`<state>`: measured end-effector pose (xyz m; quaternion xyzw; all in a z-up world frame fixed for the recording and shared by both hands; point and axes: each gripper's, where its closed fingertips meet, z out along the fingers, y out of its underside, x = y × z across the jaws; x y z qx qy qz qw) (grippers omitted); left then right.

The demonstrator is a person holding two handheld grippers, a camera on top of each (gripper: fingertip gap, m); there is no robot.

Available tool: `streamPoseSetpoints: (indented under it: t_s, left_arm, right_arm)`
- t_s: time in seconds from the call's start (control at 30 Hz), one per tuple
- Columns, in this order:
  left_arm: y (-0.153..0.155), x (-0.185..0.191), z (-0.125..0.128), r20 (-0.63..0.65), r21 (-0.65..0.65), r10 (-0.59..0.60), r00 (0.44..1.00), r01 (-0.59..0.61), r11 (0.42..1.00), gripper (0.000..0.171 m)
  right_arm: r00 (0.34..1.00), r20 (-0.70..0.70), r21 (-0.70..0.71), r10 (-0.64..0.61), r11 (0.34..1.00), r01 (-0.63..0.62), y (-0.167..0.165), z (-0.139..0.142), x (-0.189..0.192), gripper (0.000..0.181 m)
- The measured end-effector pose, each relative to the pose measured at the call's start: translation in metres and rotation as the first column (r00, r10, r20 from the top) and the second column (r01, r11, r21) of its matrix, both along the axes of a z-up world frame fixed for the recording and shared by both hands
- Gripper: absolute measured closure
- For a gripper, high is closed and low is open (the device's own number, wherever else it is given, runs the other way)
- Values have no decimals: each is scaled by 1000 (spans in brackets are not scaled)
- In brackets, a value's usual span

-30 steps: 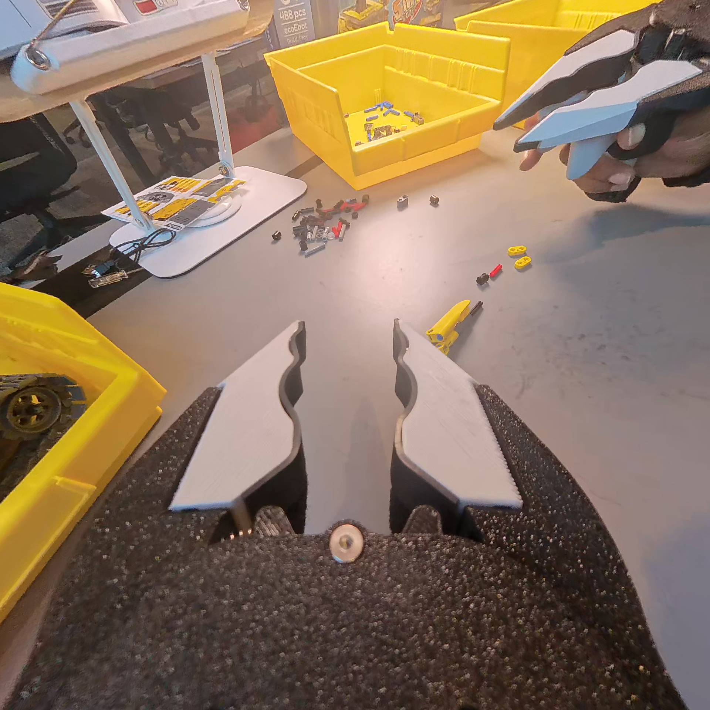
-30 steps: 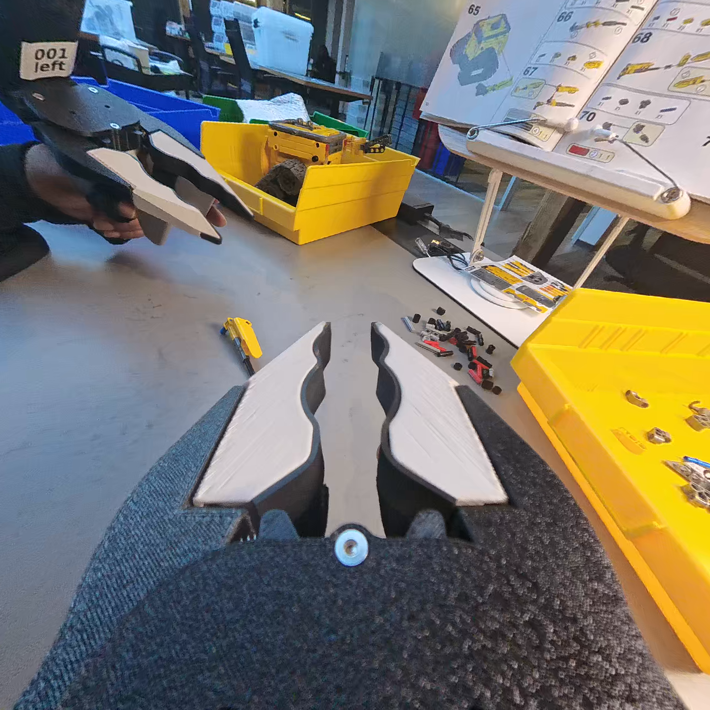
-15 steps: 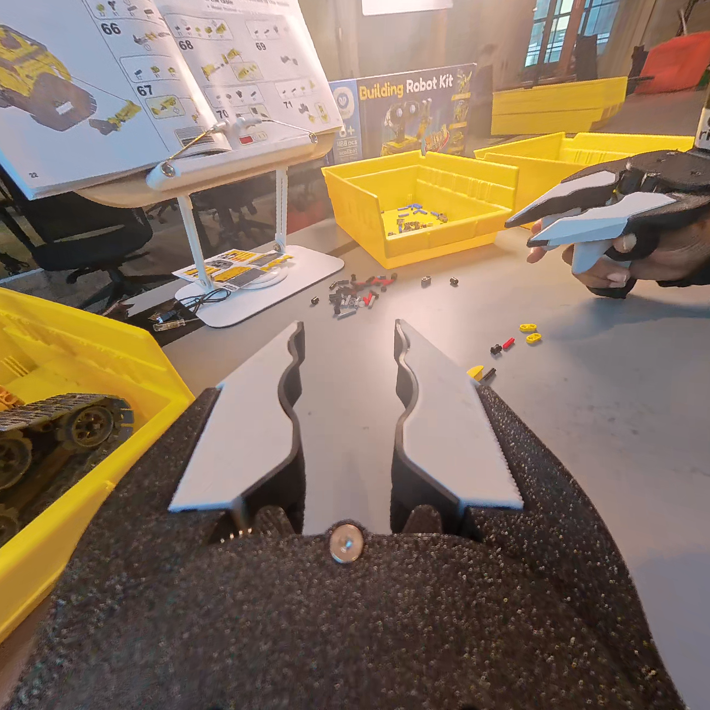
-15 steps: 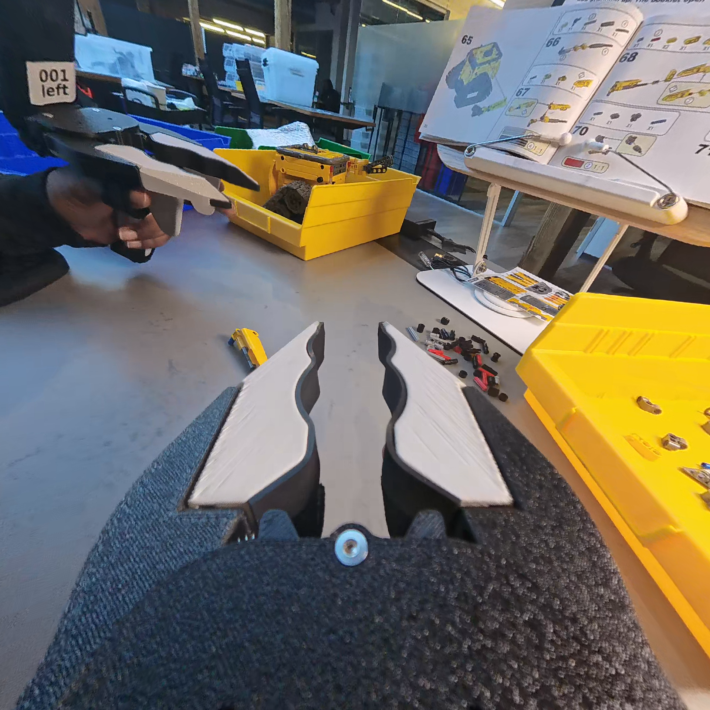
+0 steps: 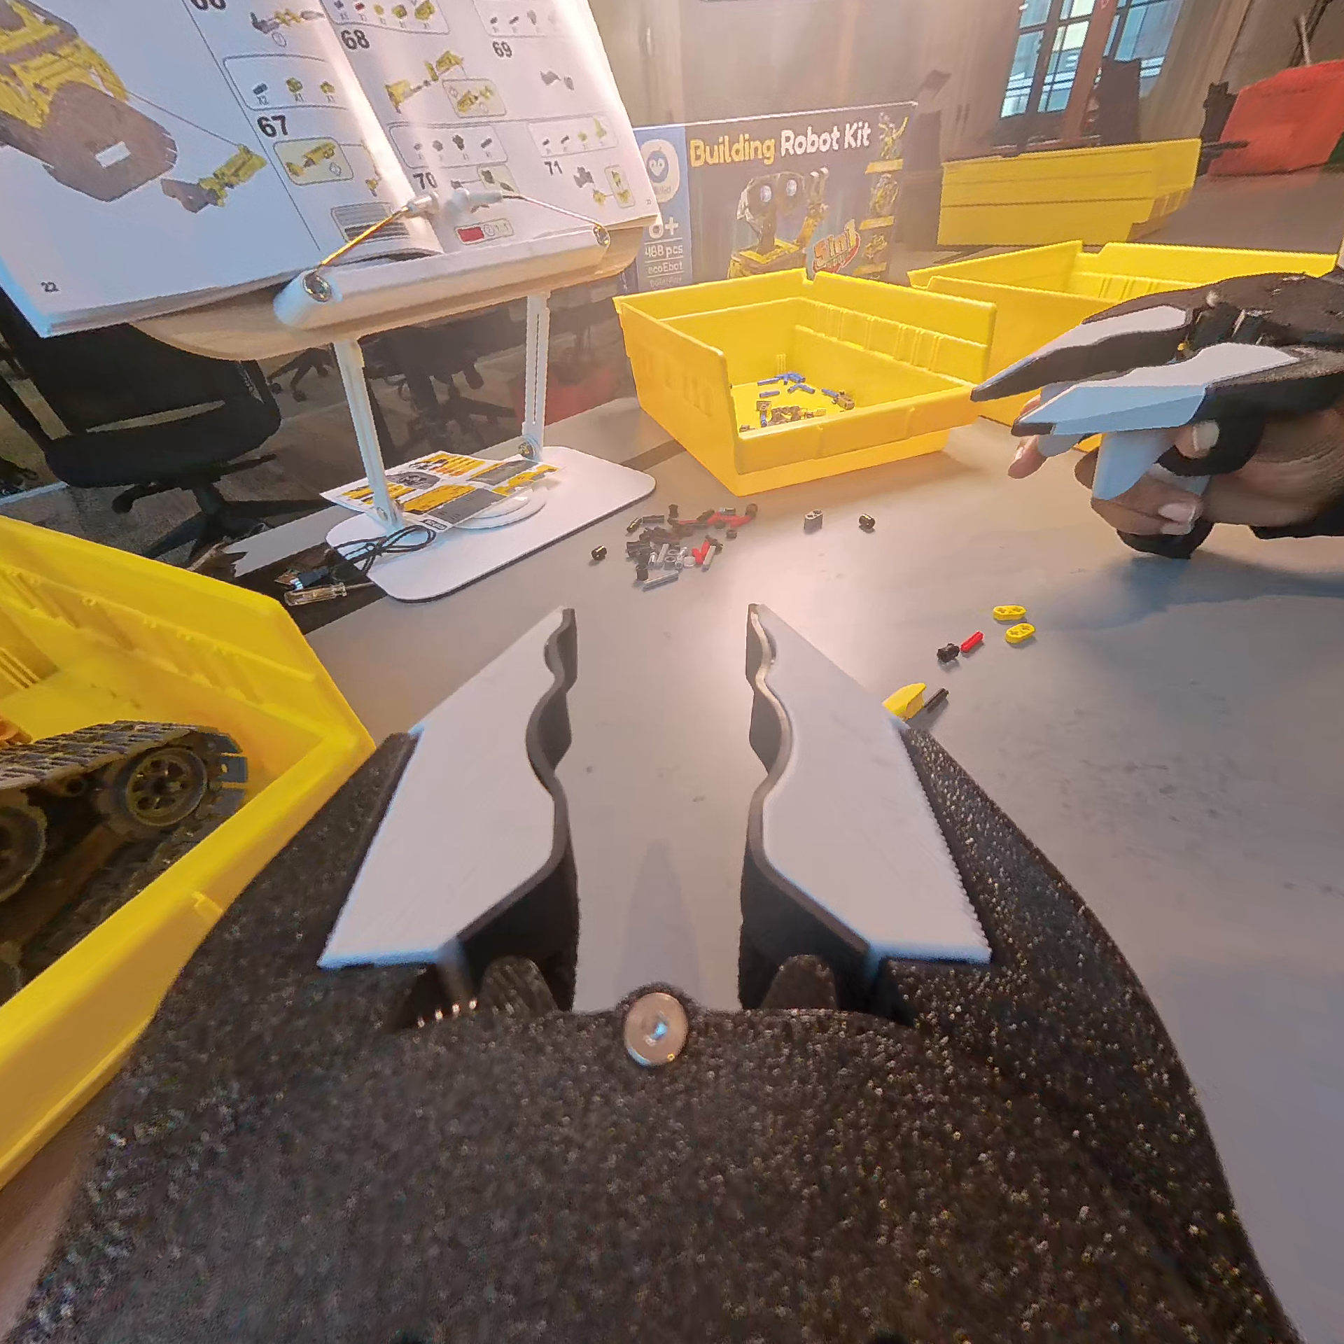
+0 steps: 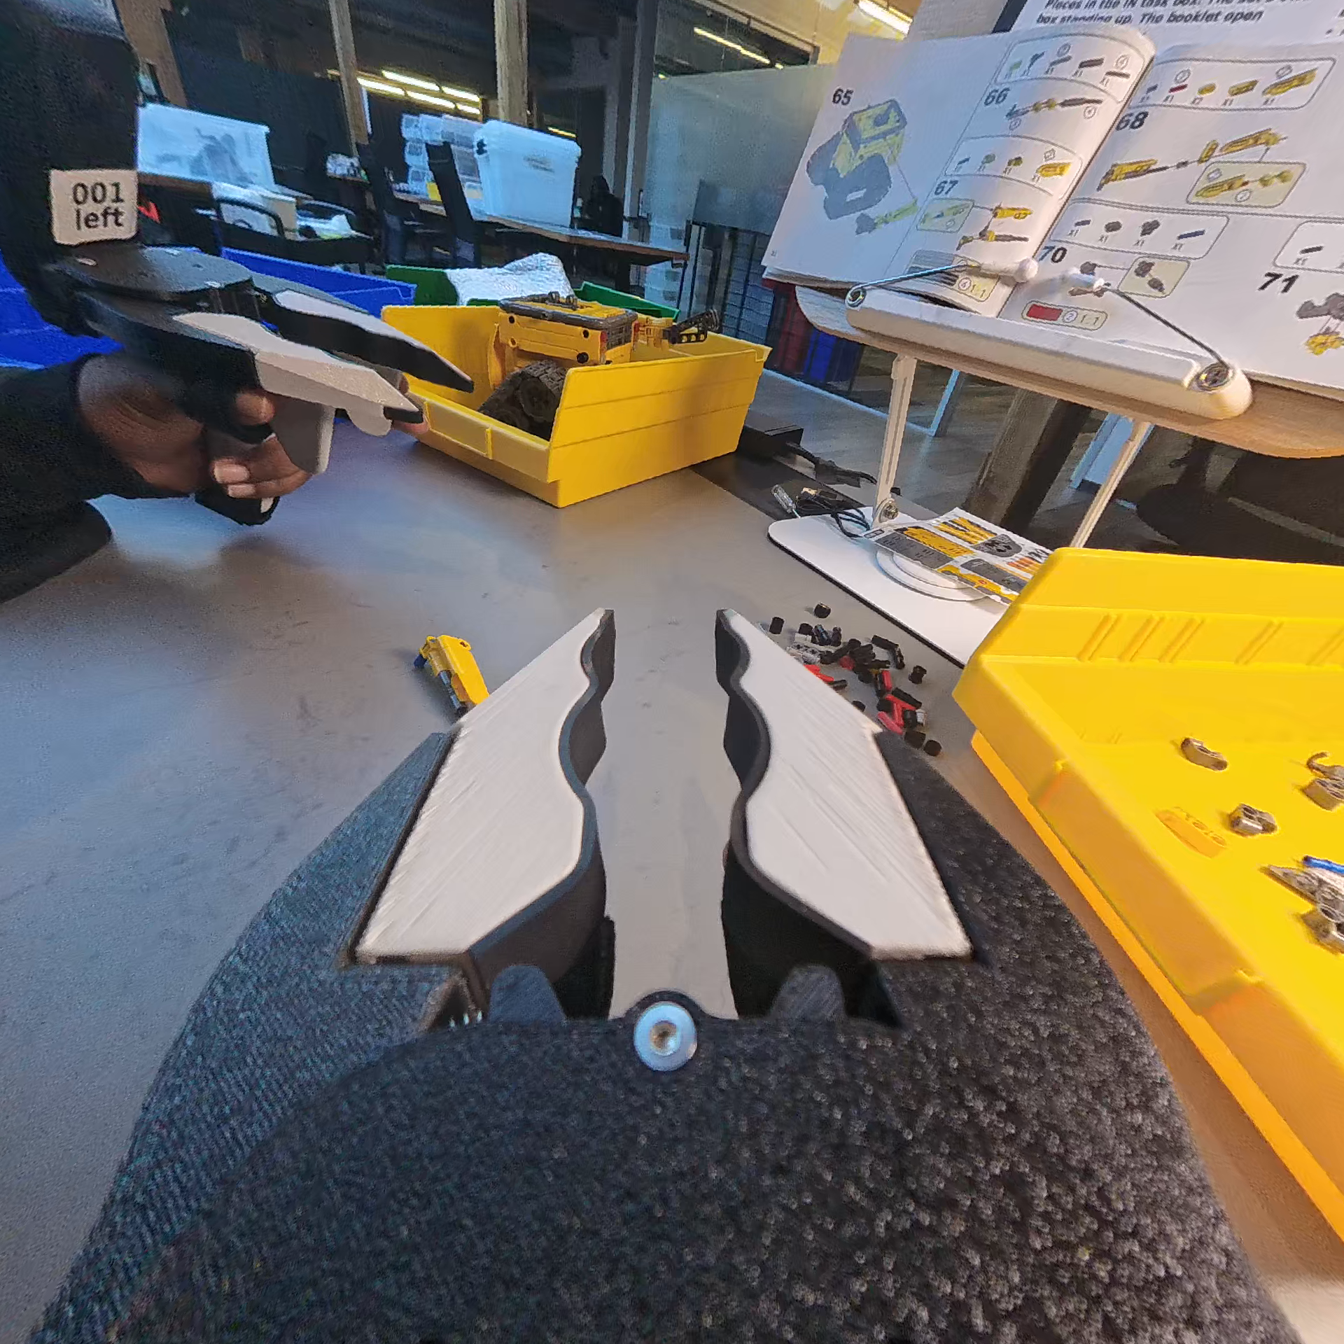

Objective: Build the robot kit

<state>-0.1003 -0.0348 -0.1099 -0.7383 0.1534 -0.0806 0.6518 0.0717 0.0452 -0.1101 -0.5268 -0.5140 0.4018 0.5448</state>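
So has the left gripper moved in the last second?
Yes. The left gripper has tilted upward: the instruction booklet now fills its view's top, with the yellow assembly almost hidden.

Both wrist views look low across the table (image 5: 1091, 836), facing each other.

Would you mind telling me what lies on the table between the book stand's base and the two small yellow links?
A loose pile of small black, red and grey parts, with two stray black pieces beyond it; the left wrist view shows this between the base and the links.
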Motion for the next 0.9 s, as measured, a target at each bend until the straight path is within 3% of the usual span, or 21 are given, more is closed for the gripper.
streamPoseSetpoints:
  t_s: [0.9]
  left_arm:
    - [1,6,-7,-37,-20,-15,999,14,1000,125]
  right_arm:
    - [996,-68,-2,-56,998,56,8,18,10,154]
